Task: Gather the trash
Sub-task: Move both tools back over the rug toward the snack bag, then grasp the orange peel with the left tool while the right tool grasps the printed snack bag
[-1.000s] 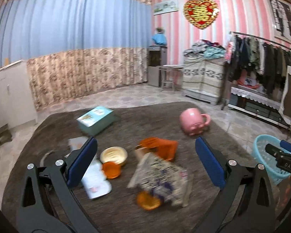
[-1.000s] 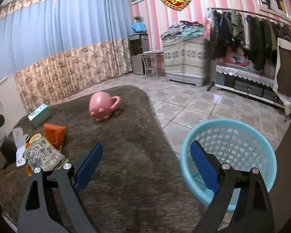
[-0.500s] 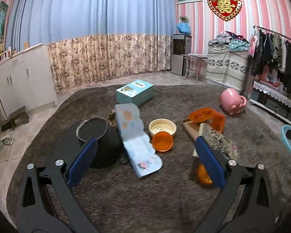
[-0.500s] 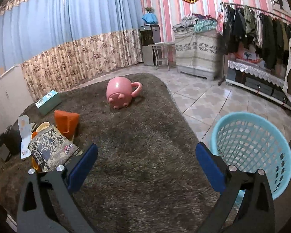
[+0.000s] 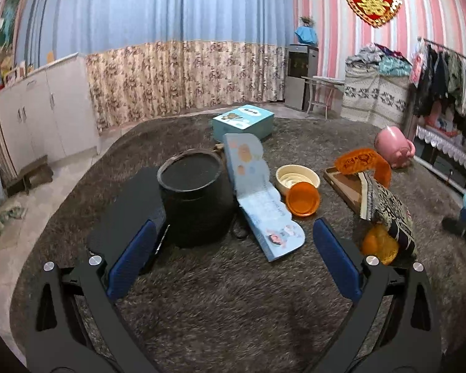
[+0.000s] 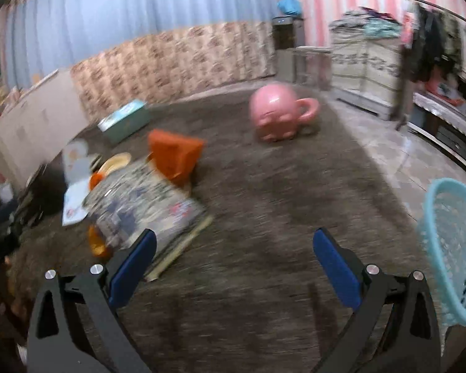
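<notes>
A heap of litter lies on the dark shaggy cover: a light blue printed card (image 5: 258, 192), an orange cup on its side (image 5: 303, 200), a cream bowl (image 5: 296, 178), an orange wrapper (image 5: 365, 163), a printed snack bag (image 5: 385, 205) and a flat brown tray (image 5: 344, 186). My left gripper (image 5: 233, 258) is open and empty, just short of the blue card. My right gripper (image 6: 233, 261) is open and empty, with the snack bag (image 6: 146, 205) by its left finger. The light blue mesh basket (image 6: 456, 248) stands at the right.
A black pot (image 5: 192, 199) and a black flat case (image 5: 127, 211) sit left of the litter. A teal box (image 5: 244, 121) lies farther back. A pink pig-shaped mug (image 6: 279, 115) rests on the cover. White cabinets (image 5: 40, 115) stand at the left, a clothes rack (image 5: 450, 87) at the right.
My left gripper has swung left, bringing the black pot and blue card to centre. My right gripper has swung left, away from the basket toward the litter, and its view is blurred.
</notes>
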A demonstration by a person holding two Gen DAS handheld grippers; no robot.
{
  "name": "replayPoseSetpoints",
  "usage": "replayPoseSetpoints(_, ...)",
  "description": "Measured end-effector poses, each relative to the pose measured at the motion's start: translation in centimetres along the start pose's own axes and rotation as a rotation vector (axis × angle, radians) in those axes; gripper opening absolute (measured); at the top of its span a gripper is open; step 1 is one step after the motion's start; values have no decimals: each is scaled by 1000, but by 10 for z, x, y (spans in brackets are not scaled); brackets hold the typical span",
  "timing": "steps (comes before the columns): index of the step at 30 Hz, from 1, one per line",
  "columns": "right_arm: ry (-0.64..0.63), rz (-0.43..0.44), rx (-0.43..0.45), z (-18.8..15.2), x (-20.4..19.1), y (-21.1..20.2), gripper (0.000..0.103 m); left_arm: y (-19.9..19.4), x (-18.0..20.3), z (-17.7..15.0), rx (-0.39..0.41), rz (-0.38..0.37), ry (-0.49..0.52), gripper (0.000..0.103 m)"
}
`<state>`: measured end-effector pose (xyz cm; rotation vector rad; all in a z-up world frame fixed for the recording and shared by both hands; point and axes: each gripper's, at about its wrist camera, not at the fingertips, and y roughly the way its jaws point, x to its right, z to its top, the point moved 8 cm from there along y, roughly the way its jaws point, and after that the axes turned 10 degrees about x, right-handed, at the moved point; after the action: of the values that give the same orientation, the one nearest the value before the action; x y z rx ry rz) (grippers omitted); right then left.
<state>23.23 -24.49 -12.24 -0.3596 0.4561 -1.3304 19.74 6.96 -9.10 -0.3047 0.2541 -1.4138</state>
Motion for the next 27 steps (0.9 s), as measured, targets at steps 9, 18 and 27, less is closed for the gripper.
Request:
replayPoseSetpoints(9, -111, 27, -70, -19, -47, 16, 99, 6, -13, -16, -74, -24, -66, 98)
replayPoseSetpoints(18, -156, -9, -45, -11, -53, 28, 88, 8, -9, -21, -96, -25, -66, 98)
replayPoseSetpoints(27, -70, 67, 19, 17, -32, 24, 25, 4, 17, -15, -88, -82, -52, 98)
